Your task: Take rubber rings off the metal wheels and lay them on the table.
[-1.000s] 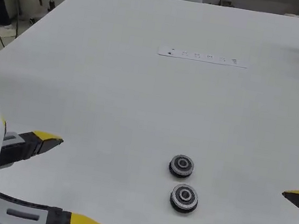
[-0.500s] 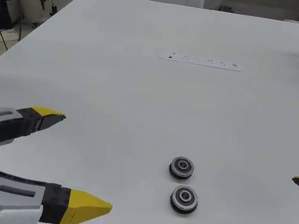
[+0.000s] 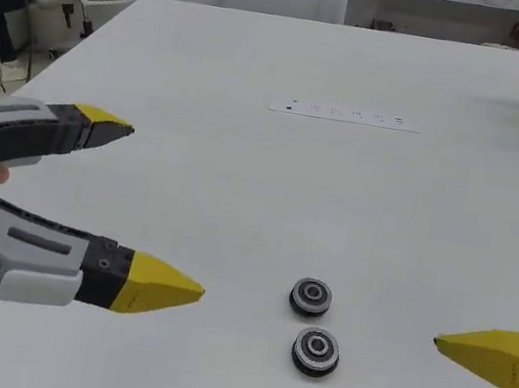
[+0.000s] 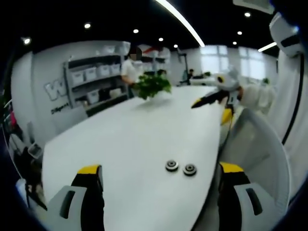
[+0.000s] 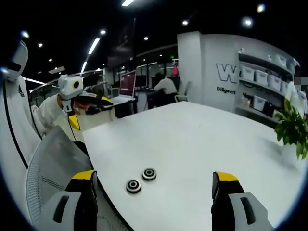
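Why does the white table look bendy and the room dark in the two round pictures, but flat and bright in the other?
Left gripper view: the fisheye lens curves the white table, and the ceiling is dim. Right gripper view: same bending, slightly soft. Head view: straight edges, even light, the farther small metal wheel sharp.

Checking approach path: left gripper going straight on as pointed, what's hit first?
Likely bare white tabletop past the two black-ringed metal wheels, which lie between the jaws of the left gripper; depth unclear.
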Tool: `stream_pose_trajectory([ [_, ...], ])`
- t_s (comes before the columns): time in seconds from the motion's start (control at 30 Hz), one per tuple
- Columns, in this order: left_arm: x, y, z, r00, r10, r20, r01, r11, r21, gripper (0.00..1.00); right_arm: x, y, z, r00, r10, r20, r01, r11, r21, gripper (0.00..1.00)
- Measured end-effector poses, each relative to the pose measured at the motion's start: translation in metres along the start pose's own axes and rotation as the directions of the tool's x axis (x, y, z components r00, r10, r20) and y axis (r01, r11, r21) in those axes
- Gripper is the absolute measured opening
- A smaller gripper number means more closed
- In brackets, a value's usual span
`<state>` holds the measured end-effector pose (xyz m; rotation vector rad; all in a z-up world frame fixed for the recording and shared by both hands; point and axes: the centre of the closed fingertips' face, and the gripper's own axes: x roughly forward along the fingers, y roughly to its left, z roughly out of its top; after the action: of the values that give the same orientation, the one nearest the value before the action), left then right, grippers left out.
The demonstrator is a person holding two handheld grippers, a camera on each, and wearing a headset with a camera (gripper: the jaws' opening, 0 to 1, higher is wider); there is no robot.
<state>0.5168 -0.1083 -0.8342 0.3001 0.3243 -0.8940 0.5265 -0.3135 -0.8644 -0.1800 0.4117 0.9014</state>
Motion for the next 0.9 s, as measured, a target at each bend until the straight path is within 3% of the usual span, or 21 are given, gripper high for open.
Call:
stream_pose_trajectory([
  [0.2,0.01,0.003,0.023,0.9992,-0.035,0.02,0.033,0.997,0.07,1.0,0.009,-0.01,0.027,0.9987,0.01,0.05,-0.008,0.999,-0.04,0.99],
  [0.37,0.025,0.002,0.036,0.9967,-0.073,0.035,0.069,0.992,0.105,1.0,0.023,-0.007,0.044,0.9952,0.059,0.078,-0.051,0.994,-0.1,0.97],
  [0.47,0.036,0.002,0.037,0.9956,-0.084,0.042,0.079,0.989,0.122,0.98,0.035,-0.003,0.049,0.9916,0.107,0.074,-0.094,0.983,-0.158,0.82],
  [0.63,0.056,-0.001,0.03,0.9893,-0.145,0.017,0.142,0.985,0.101,0.98,0.063,0.008,0.056,0.9791,0.182,0.091,-0.165,0.972,-0.168,0.87],
  [0.8,0.074,-0.001,0.042,0.9796,-0.178,0.093,0.173,0.983,0.066,0.97,0.087,0.016,0.053,0.9661,0.248,0.073,-0.229,0.952,-0.205,0.82],
  [0.9,0.086,-0.002,0.041,0.975,-0.184,0.124,0.179,0.982,0.054,1.0,0.097,0.024,0.048,0.9553,0.279,0.096,-0.263,0.953,-0.151,0.8],
])
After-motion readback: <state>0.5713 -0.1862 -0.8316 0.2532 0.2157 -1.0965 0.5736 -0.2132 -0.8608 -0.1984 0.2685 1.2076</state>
